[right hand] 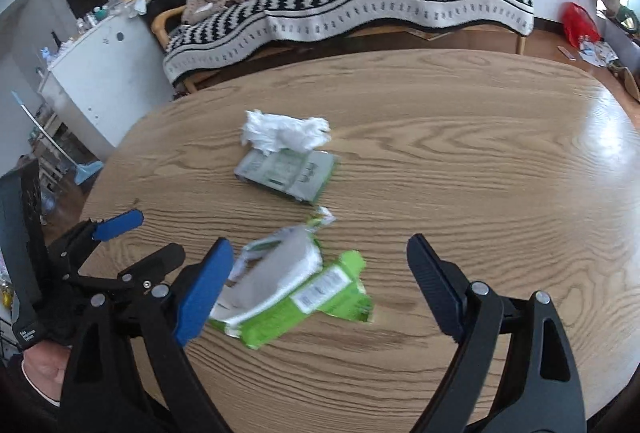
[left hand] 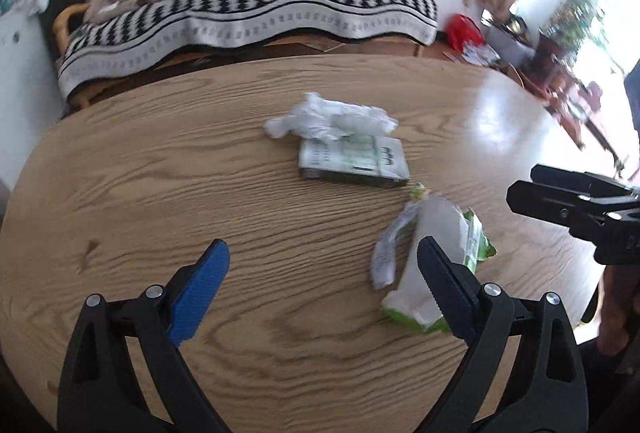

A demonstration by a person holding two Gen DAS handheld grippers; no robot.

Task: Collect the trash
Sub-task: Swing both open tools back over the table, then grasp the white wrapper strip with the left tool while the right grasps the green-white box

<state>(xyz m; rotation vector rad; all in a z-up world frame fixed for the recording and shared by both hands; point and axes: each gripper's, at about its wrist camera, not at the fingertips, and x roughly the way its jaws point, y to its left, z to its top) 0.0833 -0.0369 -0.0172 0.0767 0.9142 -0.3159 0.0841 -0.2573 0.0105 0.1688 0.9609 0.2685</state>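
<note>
Your left gripper and right gripper both hung released above the wooden table, grasping nothing, near a torn green wrapper.

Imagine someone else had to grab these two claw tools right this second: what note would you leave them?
Left gripper: open, empty, over the wooden table.
Right gripper: open, empty, the torn green wrapper lying on the table below its jaws, not gripped.
Trash on the table: crumpled white tissue resting against the far end of a flat green-and-white packet; the green wrapper nearest the grippers.
Done: nothing picked up yet.
Left: all three pieces. No bin shows in either view, so find one first. The green wrapper looks the easiest start.
</note>
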